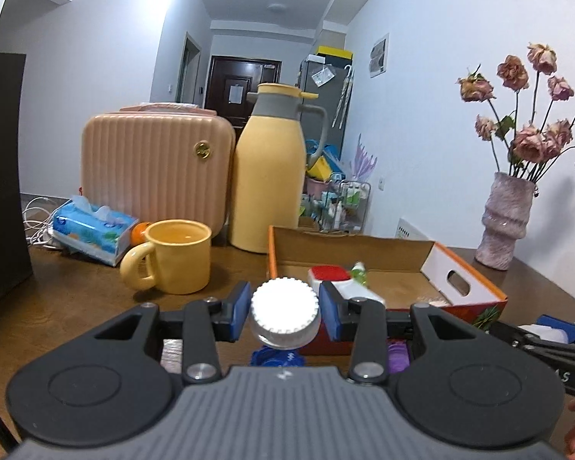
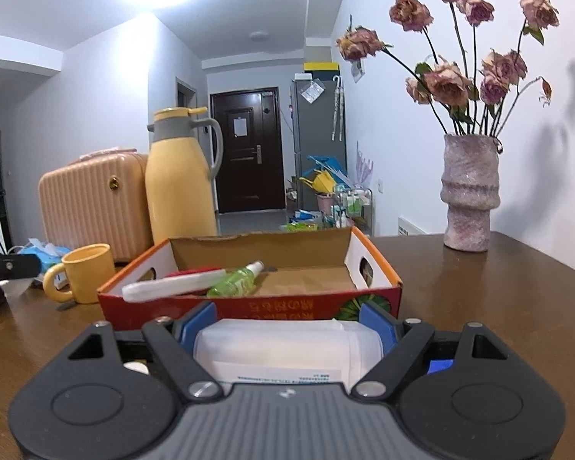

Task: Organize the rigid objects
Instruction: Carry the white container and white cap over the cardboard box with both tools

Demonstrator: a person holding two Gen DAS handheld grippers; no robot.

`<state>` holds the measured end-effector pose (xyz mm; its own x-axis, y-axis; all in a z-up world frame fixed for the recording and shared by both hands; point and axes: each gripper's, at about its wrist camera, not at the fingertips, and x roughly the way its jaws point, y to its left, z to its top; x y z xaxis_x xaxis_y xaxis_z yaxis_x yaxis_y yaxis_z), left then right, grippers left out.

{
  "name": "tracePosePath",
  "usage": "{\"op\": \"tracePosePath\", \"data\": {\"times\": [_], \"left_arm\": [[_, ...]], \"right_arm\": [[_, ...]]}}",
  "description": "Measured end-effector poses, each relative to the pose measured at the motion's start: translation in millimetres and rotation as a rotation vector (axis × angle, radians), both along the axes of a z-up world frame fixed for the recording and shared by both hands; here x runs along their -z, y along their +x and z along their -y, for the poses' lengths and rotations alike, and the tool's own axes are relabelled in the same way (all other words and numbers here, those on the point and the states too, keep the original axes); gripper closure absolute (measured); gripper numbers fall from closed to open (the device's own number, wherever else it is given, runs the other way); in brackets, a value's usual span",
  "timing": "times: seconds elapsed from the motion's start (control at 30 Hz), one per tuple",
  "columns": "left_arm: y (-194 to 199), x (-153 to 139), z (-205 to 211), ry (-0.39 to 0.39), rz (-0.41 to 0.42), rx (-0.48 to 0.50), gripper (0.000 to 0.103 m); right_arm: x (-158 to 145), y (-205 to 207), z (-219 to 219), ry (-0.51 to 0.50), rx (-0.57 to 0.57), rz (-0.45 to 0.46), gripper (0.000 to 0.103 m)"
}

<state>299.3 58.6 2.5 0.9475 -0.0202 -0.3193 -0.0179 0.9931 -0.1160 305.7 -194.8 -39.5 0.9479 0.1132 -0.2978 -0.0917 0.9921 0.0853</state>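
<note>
The left gripper is clamped on a bottle with a white ribbed cap, its blue pads pressed against the cap's sides; a blue label shows just below the cap. The bottle hangs above the wooden table, near the front left corner of the cardboard box.

The right gripper holds a wide white plastic container crosswise between its blue pads, which press on both ends of it. It sits just in front of the box's red front wall.

Inside the open box, towards its left end, lie a white bottle with a red cap and a small green spray bottle, side by side and touching.

On the table left of the box stands a yellow mug. Behind it, along the far edge, are a yellow thermos jug, a pink ribbed case just beside the jug, and a blue tissue pack. A pink vase of dried roses stands near the far right corner, well apart from the box.
</note>
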Motion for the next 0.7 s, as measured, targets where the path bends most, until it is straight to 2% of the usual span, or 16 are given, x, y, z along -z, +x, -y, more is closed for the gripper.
{"op": "tracePosePath", "data": {"times": [0.43,0.7], "left_arm": [[23.2,-22.2,30.8,-0.024,0.035,0.031,0.063],[48.2,-23.1,39.6,-0.036,0.028,0.032,0.063]], "right_arm": [[-25.2,16.5,-6.4,0.001,-0.029,0.077,0.021],[-26.2,36.2,-5.9,0.006,-0.038,0.078,0.021]]}}
